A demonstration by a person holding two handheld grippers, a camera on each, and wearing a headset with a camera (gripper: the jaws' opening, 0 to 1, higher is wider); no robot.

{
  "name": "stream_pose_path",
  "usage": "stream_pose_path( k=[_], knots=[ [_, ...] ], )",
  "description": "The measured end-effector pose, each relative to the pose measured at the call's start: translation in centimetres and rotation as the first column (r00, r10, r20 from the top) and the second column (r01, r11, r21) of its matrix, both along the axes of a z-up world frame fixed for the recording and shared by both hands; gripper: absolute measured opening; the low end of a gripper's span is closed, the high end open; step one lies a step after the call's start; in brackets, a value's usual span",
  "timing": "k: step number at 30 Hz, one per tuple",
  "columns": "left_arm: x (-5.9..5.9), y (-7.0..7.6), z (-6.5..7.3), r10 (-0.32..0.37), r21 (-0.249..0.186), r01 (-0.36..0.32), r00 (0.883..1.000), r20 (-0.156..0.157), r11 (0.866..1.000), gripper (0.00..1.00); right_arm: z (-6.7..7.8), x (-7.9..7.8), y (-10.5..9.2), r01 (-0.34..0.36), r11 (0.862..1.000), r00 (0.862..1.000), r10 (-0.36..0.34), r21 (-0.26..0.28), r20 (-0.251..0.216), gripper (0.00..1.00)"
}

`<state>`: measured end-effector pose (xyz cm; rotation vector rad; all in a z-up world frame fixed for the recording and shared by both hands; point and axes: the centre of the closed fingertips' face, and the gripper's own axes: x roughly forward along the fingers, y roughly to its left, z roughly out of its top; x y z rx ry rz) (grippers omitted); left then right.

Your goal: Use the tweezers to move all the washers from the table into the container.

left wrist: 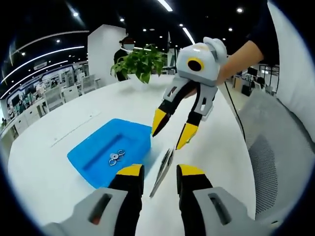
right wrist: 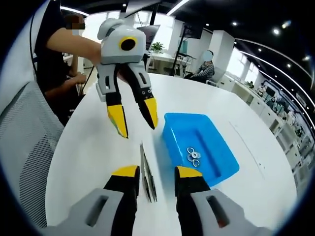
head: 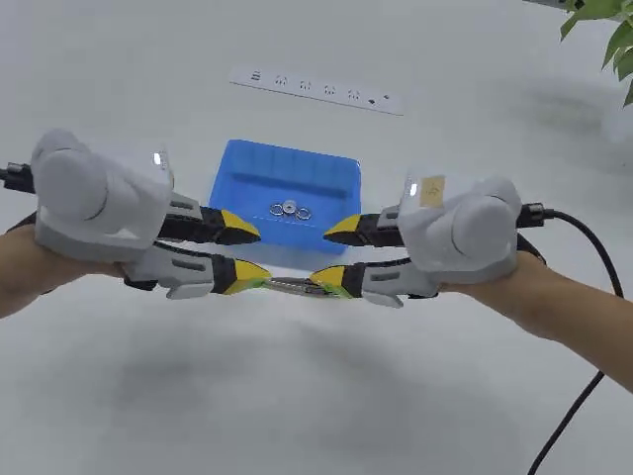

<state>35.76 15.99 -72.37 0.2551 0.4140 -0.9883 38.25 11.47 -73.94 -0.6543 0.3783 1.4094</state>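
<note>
A blue container (head: 285, 161) stands on the white table, and three metal washers (head: 290, 209) lie in it. In front of it, silver tweezers (head: 295, 287) rest flat on the table. My left gripper (head: 259, 251) and right gripper (head: 322, 252) face each other just above the tweezers, both open and empty. In the left gripper view my own open gripper (left wrist: 160, 172) frames the tweezers (left wrist: 162, 169), with the right gripper (left wrist: 171, 135) opposite and the container (left wrist: 91, 160) holding the washers (left wrist: 117, 156). The right gripper view shows my right gripper (right wrist: 157, 173), tweezers (right wrist: 146, 172), left gripper (right wrist: 136, 125), container (right wrist: 219, 160) and washers (right wrist: 193, 155).
A white power strip (head: 316, 89) lies beyond the container. A green plant (head: 603, 30) stands at the far right corner. A black cable (head: 584, 396) trails from the right gripper. A mesh chair (right wrist: 24, 147) sits beside the table, and people are in the background.
</note>
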Motion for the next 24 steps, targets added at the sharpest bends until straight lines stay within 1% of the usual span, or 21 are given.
stream_pose_path(
  k=[1,2,4,5,8,10,12,13,17,20,23,24],
  knots=[
    [-0.1,0.1,0.4,0.013,-0.017,-0.013,1.000,-0.001,1.000,0.35,0.3,0.0,-0.2,0.011,1.000,1.000,-0.011,0.010,0.006,0.32],
    [-0.4,0.2,0.9,0.030,-0.047,-0.030,1.000,0.001,0.998,0.37,0.9,-0.1,-0.6,0.022,1.000,1.000,-0.022,0.021,0.006,0.32],
    [-0.9,0.6,1.6,0.045,-0.070,-0.044,0.999,0.010,0.997,0.43,1.6,-0.4,-1.3,0.040,0.998,0.999,-0.041,0.040,0.008,0.33],
    [-1.1,0.8,1.9,0.052,-0.076,-0.051,0.999,0.014,0.996,0.44,1.8,-0.5,-1.6,0.046,0.998,0.999,-0.046,0.044,0.010,0.33],
    [-1.9,1.5,2.8,0.083,-0.085,-0.079,0.996,0.041,0.993,0.52,2.9,-0.8,-2.9,0.084,0.994,0.996,-0.085,0.072,0.009,0.37],
    [-2.1,1.9,3.4,0.104,-0.090,-0.098,0.993,0.056,0.991,0.60,3.7,-1.0,-3.8,0.106,0.990,0.994,-0.107,0.093,0.001,0.41],
    [-2.4,2.1,4.2,0.122,-0.098,-0.115,0.990,0.073,0.988,0.67,4.4,-1.1,-4.5,0.127,0.985,0.992,-0.128,0.115,0.006,0.43],
    [-2.5,2.2,4.4,0.127,-0.100,-0.119,0.989,0.077,0.988,0.70,4.9,-1.2,-5.1,0.138,0.982,0.990,-0.139,0.126,0.002,0.45],
    [-3.1,2.2,5.8,0.132,-0.097,-0.122,0.986,0.105,0.988,0.84,6.0,-1.7,-6.5,0.162,0.973,0.987,-0.162,0.163,-0.014,0.57],
    [-3.3,2.1,6.6,0.143,-0.107,-0.131,0.983,0.114,0.986,0.98,6.4,-2.0,-7.5,0.172,0.971,0.985,-0.171,0.165,-0.022,0.66],
    [-3.8,2.1,7.6,0.147,-0.129,-0.132,0.983,0.113,0.983,1.00,6.9,-2.4,-7.9,0.189,0.965,0.982,-0.184,0.184,-0.040,0.74],
    [-3.8,2.0,7.8,0.152,-0.144,-0.136,0.983,0.105,0.980,1.00,7.2,-2.5,-8.0,0.193,0.961,0.981,-0.188,0.196,-0.043,0.77]
  ],
)
